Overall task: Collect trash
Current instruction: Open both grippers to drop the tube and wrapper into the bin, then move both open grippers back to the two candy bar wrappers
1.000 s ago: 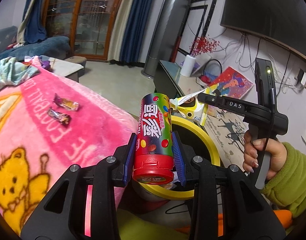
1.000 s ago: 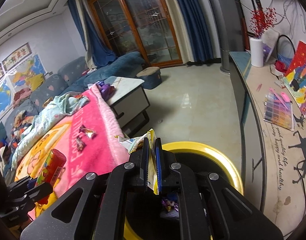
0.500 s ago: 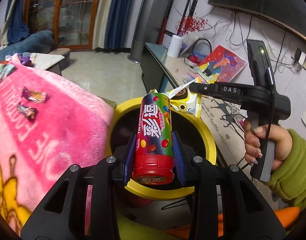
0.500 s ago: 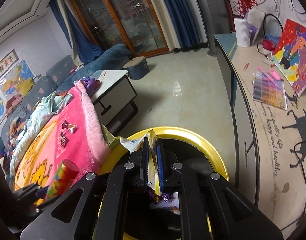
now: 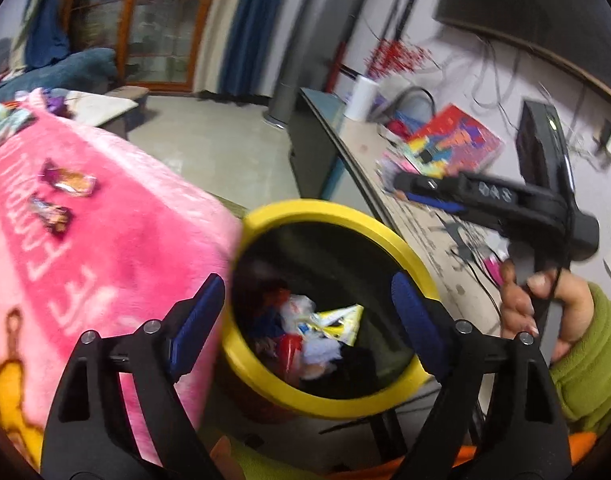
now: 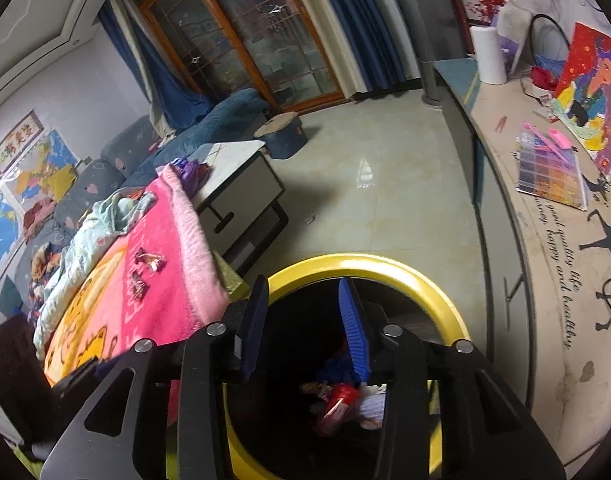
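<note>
Hovering over the yellow-rimmed bin (image 5: 415, 264), both grippers are empty: the left gripper (image 5: 307, 308) has its fingers spread wide, having just opened, nothing between them; the right gripper (image 6: 305, 320) has its fingers parted partway, also just opened, nothing pinched. Dropped trash lies in the bin's dark bottom: a red tube (image 6: 337, 402), a yellow-white packet (image 5: 339, 320), crumpled paper. What remains to collect, as I judge it, are two candy wrappers (image 5: 67, 180) on the pink blanket (image 5: 117, 248), lying close together, one just below the other. From the left gripper's view they sit at about ten o'clock, well apart from the fingers, up the blanket and away from the bin. From the right gripper's view the same pair (image 6: 149, 260) lies at about ten o'clock too, across the blanket edge. Each wrapper's long axis runs roughly across the left view, twisted ends at nine and three o'clock. The left hand looks nearer; the blanket borders its left finger. The right hand (image 5: 545, 300), green sleeve, grips its handle at three o'clock.
</note>
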